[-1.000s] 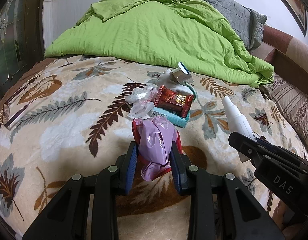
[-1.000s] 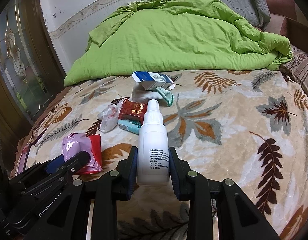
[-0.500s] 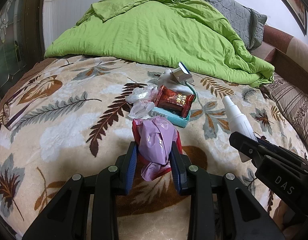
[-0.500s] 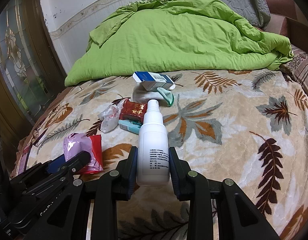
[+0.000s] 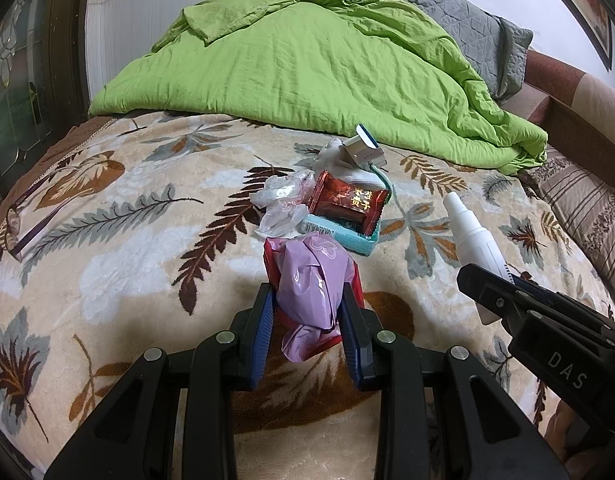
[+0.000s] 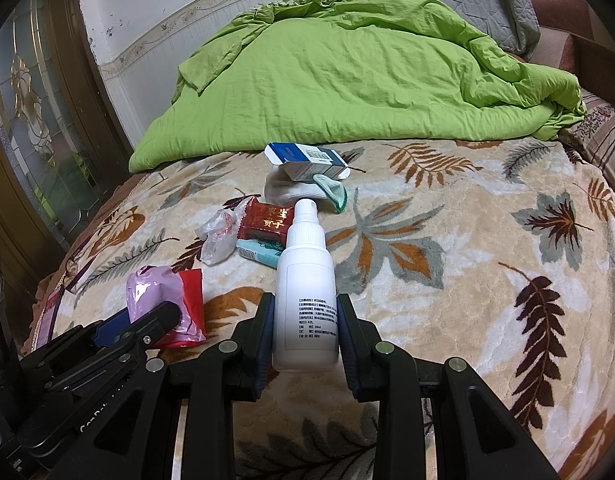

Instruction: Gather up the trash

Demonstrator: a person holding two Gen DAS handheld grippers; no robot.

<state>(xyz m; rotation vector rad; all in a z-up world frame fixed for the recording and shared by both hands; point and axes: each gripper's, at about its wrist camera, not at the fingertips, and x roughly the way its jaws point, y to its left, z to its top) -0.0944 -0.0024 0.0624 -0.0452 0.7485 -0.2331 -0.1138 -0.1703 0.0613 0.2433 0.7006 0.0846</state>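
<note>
Left gripper (image 5: 307, 320) pinches a pink-and-red wrapper bundle (image 5: 311, 280), right gripper (image 6: 305, 332) clamps a white spray bottle (image 6: 305, 292); candy wrapper (image 5: 347, 202), box (image 6: 307, 160) and plastic scraps (image 5: 281, 204) ahead remain uncollected.

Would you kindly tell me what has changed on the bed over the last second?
Nothing visibly changed. The left gripper stays clamped on the purple wrapper, the right gripper on the white spray bottle, and the other trash lies where it was.

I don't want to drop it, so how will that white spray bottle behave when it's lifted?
The white spray bottle looks like stiff, smooth plastic, so it may slip between the right gripper fingers. It's round, so if dropped it would probably roll on the blanket.
</note>
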